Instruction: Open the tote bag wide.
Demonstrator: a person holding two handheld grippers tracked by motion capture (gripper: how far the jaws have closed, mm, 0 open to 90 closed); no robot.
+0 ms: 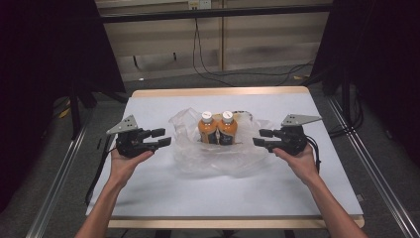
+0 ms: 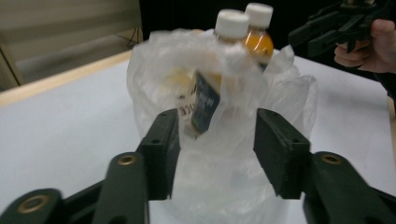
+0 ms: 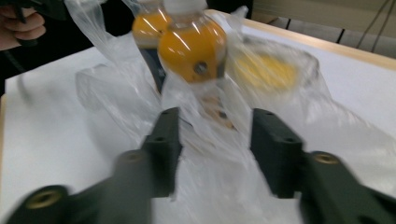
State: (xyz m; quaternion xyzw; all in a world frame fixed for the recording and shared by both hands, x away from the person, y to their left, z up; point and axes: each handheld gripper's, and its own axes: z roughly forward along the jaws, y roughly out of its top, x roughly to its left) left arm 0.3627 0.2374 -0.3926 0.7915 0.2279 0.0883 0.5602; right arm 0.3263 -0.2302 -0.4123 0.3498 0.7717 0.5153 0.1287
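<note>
While both bottles [image 1: 218,129] stand in the plastic bag [image 1: 218,153] mid-bench [image 1: 148,198], bagging looks done. Left gripper [image 1: 161,137] and right gripper [image 1: 263,137] have fingers spread, empty; closing the bag remains.

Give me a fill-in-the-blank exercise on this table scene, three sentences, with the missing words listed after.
1. ____ orange bottles with white caps stand side by side in the middle of the table.
2. The bottles stand inside a clear plastic ____, open at the top.
3. The left gripper and the right gripper are on opposite sides of the bottles, and each has its jaws ____ with nothing pressed between them.

Missing words: two; bag; open
</note>
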